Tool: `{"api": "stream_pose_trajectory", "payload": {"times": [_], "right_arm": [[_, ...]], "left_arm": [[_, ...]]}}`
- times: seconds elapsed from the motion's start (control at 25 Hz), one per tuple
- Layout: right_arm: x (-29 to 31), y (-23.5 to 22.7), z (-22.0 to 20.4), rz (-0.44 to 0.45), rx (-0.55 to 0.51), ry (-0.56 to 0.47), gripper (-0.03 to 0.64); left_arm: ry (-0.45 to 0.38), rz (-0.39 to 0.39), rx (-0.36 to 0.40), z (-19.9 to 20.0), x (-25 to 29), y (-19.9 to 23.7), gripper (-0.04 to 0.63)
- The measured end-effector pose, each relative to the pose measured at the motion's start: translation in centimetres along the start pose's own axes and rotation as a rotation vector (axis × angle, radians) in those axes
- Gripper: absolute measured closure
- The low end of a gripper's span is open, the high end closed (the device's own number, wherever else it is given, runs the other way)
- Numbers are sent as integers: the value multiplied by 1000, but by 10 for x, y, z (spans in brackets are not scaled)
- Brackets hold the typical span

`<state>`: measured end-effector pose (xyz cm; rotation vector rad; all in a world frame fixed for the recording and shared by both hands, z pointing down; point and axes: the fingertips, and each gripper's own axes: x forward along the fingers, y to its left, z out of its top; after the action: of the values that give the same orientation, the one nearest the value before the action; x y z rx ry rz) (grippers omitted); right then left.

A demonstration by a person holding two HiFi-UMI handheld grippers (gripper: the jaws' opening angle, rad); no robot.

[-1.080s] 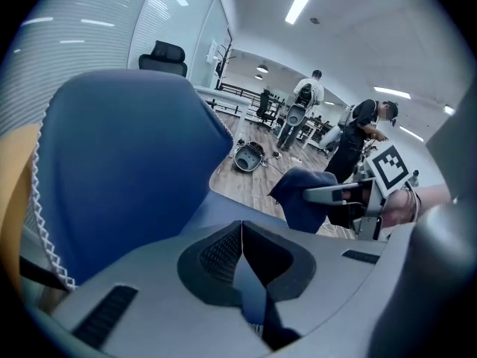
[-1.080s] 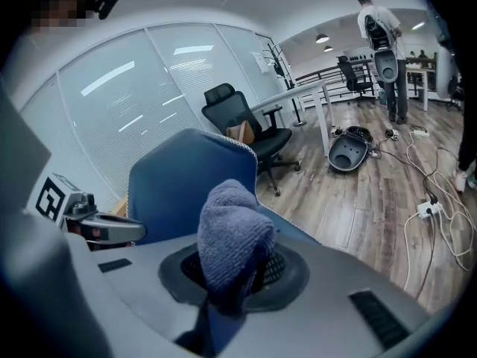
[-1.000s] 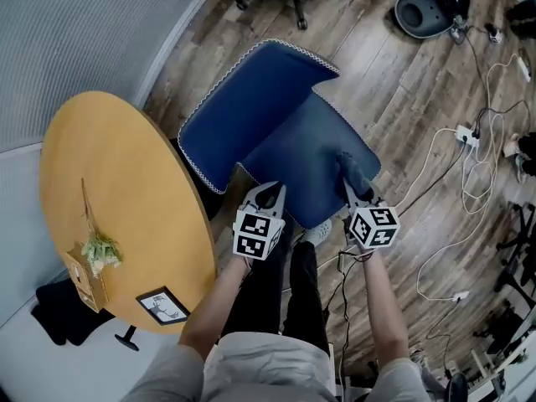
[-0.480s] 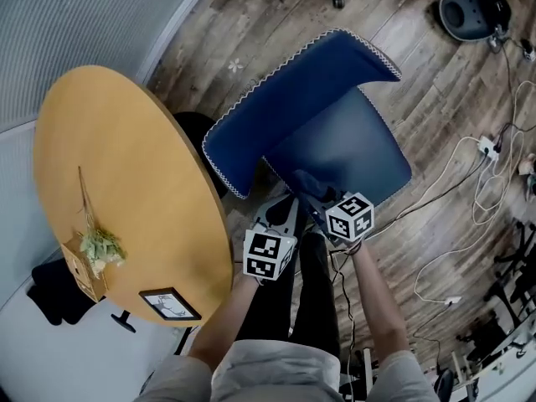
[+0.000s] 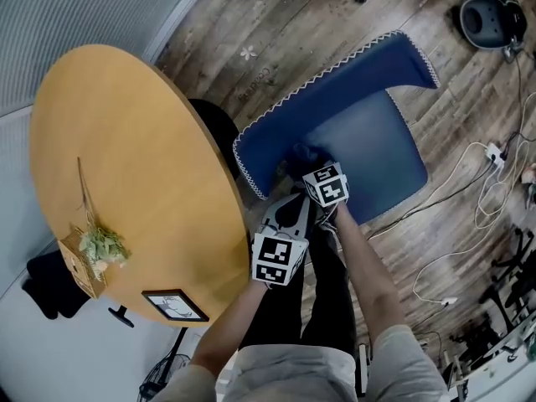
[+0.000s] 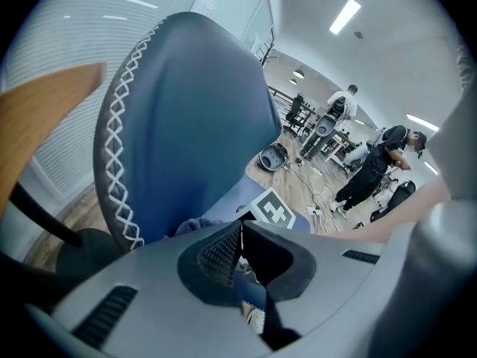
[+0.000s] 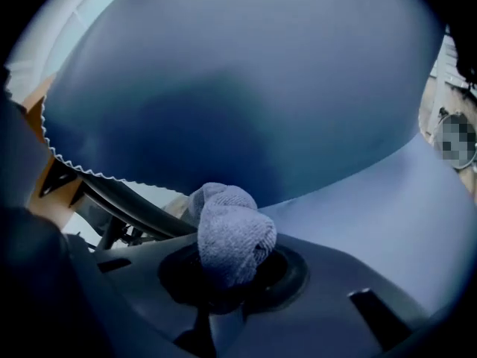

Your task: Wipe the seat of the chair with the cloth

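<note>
Right gripper (image 5: 306, 164) jaws clamped on grey cloth (image 7: 229, 233), which is on the chair seat (image 5: 381, 153) at its corner beside the backrest (image 5: 335, 82); left gripper (image 5: 289, 210) jaws together, empty, just off the seat's edge.

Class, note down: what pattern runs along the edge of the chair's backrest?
White criss-cross stitching on the blue backrest, clearest in the left gripper view.

round wooden table (image 5: 126, 157) on plank floor (image 5: 276, 23), ceiling striplights (image 6: 345, 16).
</note>
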<state>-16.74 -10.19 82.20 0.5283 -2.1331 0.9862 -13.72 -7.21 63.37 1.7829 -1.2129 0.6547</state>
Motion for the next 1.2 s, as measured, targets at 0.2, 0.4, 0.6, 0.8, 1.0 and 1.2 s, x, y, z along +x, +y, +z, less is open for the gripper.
{"api": "stream_pose_trajectory", "payload": {"times": [0.2, 0.4, 0.6, 0.8, 1.0, 1.2], "right_arm": [[-6, -24, 1, -153, -129, 20, 548], [-5, -29, 3, -203, -276, 26, 545], [-8, -38, 7, -216, -290, 21, 543], [-11, -44, 6, -217, -378, 43, 543], [-16, -53, 6, -221, -418, 72, 541], [-22, -69, 8, -226, -480, 102, 531]], "left_arm": [[-18, -4, 6, 2, 2, -5, 568], [-23, 4, 13, -5, 5, -9, 568], [-12, -2, 22, -8, 12, -12, 568], [12, 16, 50, -6, 19, -10, 568], [26, 12, 81, -2, 22, -7, 568], [51, -6, 128, 4, 31, -12, 568]]}}
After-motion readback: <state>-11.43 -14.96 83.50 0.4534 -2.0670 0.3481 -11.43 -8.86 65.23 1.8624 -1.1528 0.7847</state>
